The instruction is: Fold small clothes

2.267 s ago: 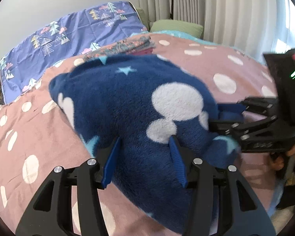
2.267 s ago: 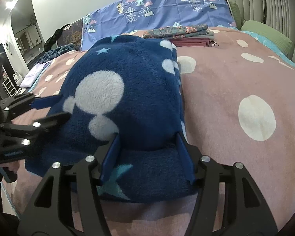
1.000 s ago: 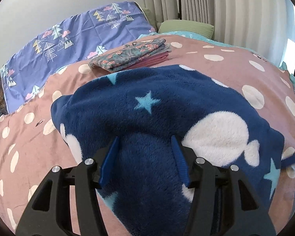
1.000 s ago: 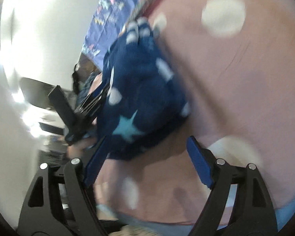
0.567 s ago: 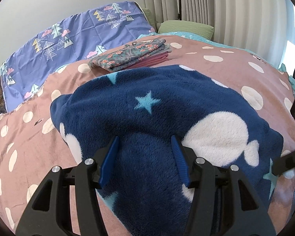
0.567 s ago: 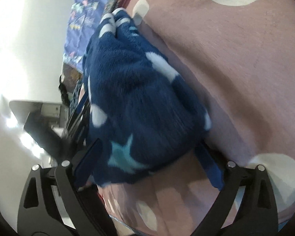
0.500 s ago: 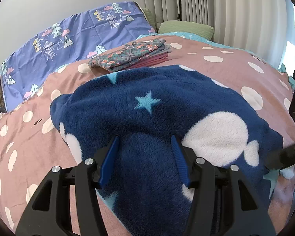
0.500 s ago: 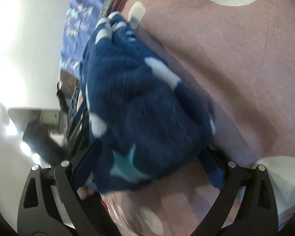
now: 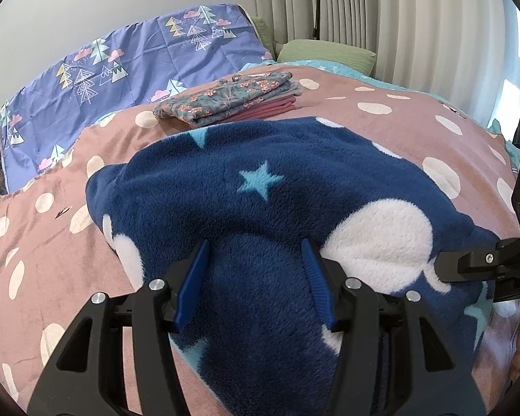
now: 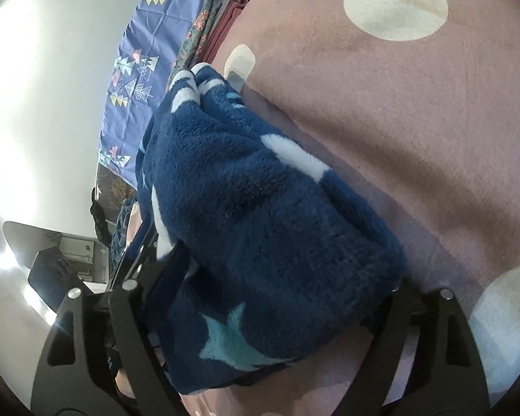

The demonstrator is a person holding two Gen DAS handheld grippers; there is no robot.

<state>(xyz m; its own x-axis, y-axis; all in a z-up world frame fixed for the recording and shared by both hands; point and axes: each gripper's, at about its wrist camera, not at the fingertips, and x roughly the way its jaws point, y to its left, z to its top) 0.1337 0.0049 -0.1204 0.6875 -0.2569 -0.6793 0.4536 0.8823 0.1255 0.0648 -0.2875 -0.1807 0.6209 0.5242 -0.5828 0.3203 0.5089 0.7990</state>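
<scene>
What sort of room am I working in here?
Most likely a bedroom: the fleece garment lies on a bed with a spotted pink cover, a green pillow at its far end, and curtains behind.

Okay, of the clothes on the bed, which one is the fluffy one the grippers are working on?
The navy fleece garment with white blobs and light-blue stars, bunched between both grippers. The others, a floral piece atop a maroon one, lie flat-folded in a stack farther back.

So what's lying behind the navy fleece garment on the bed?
Behind the navy fleece garment sits a folded stack: a floral piece on top of a maroon one, on the polka-dot bedspread. The fleece hides the stack's near edge.
</scene>
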